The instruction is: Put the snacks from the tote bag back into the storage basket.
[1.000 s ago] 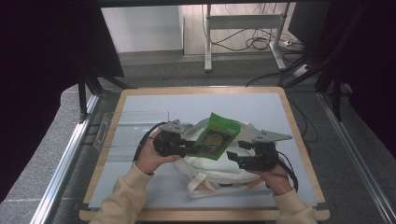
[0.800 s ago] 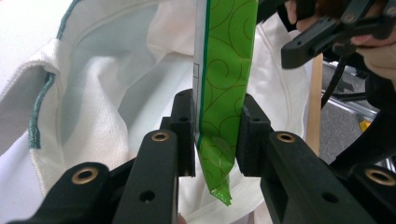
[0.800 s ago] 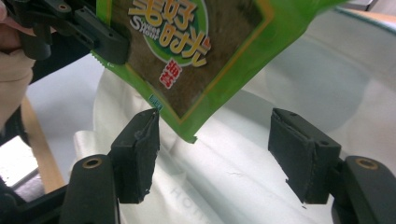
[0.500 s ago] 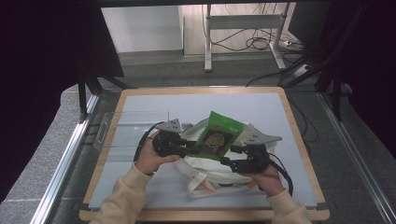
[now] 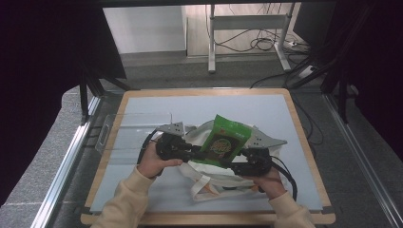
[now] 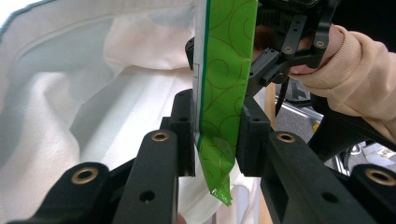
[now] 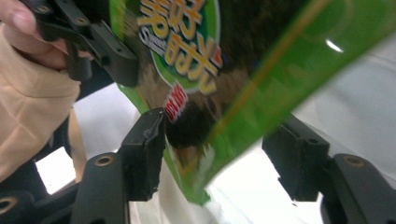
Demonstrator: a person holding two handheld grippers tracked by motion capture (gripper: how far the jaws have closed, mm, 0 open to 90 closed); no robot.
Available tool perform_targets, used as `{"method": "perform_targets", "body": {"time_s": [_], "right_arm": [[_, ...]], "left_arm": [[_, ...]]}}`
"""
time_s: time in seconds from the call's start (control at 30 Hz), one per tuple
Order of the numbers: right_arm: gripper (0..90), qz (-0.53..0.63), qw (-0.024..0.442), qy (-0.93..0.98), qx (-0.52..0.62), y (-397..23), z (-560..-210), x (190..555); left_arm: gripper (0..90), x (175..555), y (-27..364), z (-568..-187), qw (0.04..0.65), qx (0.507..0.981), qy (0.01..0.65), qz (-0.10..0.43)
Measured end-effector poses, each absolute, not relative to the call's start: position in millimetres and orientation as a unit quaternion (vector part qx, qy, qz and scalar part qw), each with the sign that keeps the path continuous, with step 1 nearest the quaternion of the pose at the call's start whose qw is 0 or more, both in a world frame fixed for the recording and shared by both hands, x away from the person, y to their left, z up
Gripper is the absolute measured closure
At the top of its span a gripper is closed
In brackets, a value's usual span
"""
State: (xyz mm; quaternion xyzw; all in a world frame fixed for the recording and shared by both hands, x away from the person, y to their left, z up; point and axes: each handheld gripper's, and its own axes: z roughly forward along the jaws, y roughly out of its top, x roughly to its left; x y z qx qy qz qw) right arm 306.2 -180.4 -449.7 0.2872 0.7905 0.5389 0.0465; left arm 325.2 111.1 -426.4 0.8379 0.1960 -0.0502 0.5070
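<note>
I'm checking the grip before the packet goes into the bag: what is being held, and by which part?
The left gripper clamps the green snack packet by its edge; the right gripper's jaws, just closing, straddle another edge without pressing.

Crowded middle, open margins

The green snack packet point(image 5: 224, 141) stands tilted between the two tools over the white cloth bag point(image 5: 216, 178), so the middle of the desk point(image 5: 190, 102) offers no straight path: the left tool point(image 5: 192, 153) is clamped on the packet's edge and the right tool point(image 5: 237, 164), its jaws just closing with the packet's corner between them, blocks the other side. The bag's rumpled cloth and looped handles lie under and in front of both hands. A clear tray point(image 5: 135, 130) takes up the left part of the desk. The far strip and the right side lie bare for passing.
</note>
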Motion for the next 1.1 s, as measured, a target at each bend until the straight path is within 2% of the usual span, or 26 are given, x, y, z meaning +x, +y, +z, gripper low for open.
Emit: {"method": "perform_targets", "body": {"time_s": [0.27, 0.43, 0.7, 1.1], "right_arm": [[59.3, 0.556, 0.03, 0.784, 0.273, -180.3, -449.1, 303.8], [69.6, 0.56, 0.017, 0.786, 0.261, -181.1, -447.4, 303.5], [70.8, 0.55, 0.028, 0.794, 0.256, -182.8, -444.8, 303.4], [70.8, 0.532, 0.05, 0.804, 0.26, -186.7, -437.1, 306.0]], "left_arm": [[70.9, 328.6, 112.6, -429.9, 0.501, 0.842, 0.194, -0.053], [61.8, 332.5, 110.3, -438.8, 0.488, 0.85, 0.194, -0.04], [45.0, 332.3, 112.7, -437.9, 0.494, 0.846, 0.2, -0.016], [36.1, 328.0, 120.5, -429.8, 0.49, 0.846, 0.208, 0.014]]}}
